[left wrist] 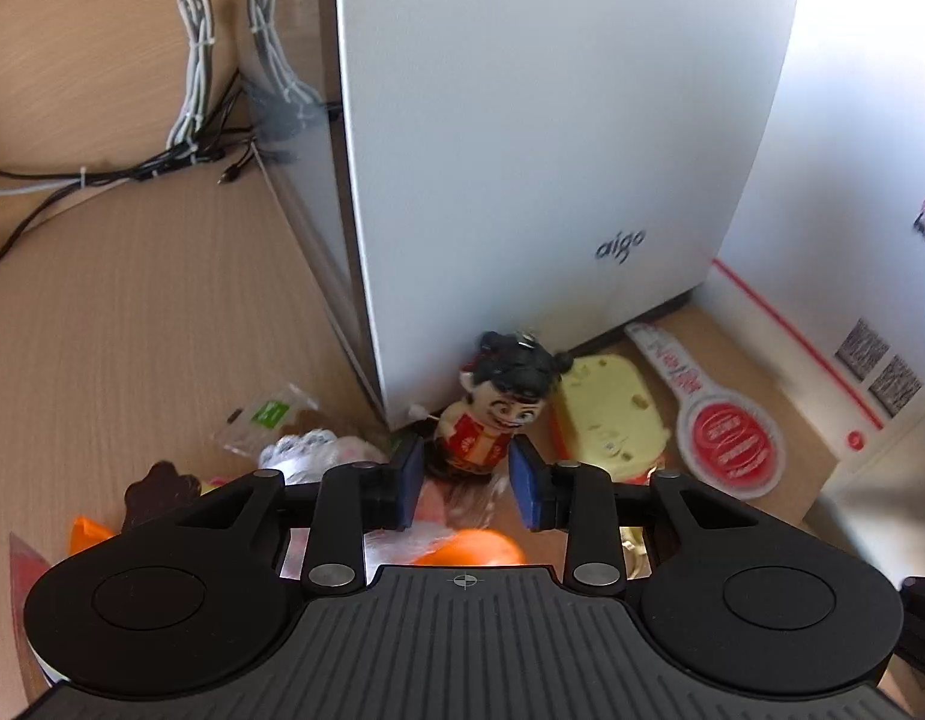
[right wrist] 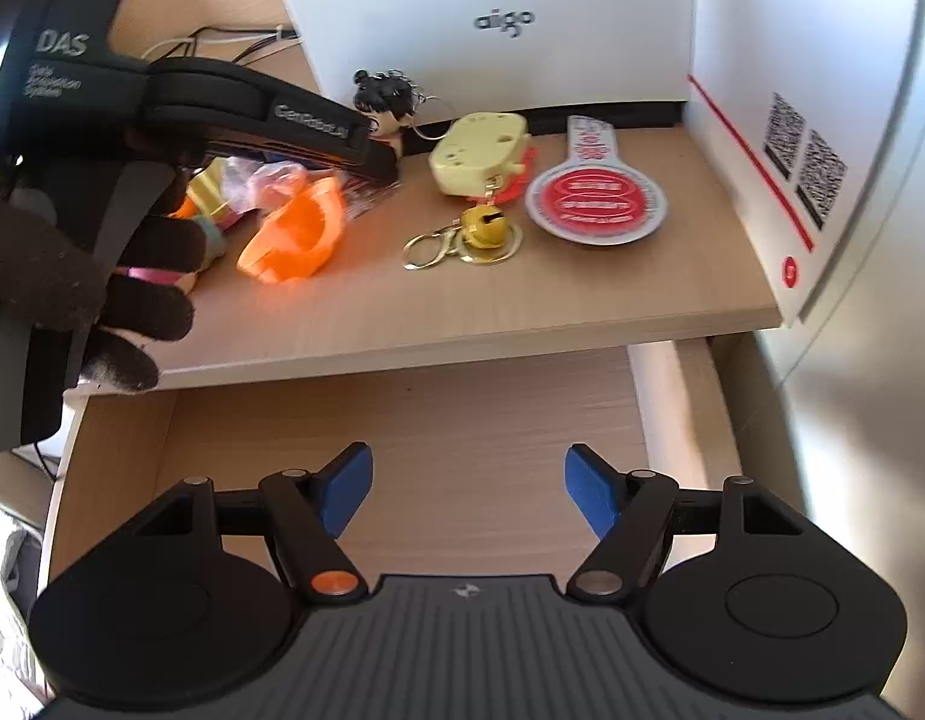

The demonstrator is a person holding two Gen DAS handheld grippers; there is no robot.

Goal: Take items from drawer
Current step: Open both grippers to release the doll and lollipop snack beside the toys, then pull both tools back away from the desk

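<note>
A small doll (left wrist: 492, 408) with black hair and a red outfit stands on the desk against a white box (left wrist: 522, 150). My left gripper (left wrist: 467, 456) has its blue pads on either side of the doll's lower body, with a thin gap showing, so it is open. In the right wrist view a dark-gloved hand (right wrist: 54, 276) holds that gripper next to the doll (right wrist: 384, 102). My right gripper (right wrist: 468, 480) hangs open and empty over the pulled-out drawer (right wrist: 402, 420), whose visible wooden floor is bare.
On the desk lie a yellow cheese-shaped toy (right wrist: 480, 150), a red round paddle (right wrist: 594, 198), a gold bell on key rings (right wrist: 480, 228) and an orange plastic piece (right wrist: 300, 228). A white carton with QR codes (right wrist: 792, 120) walls the right side. Cables (left wrist: 192, 60) lie at the far left.
</note>
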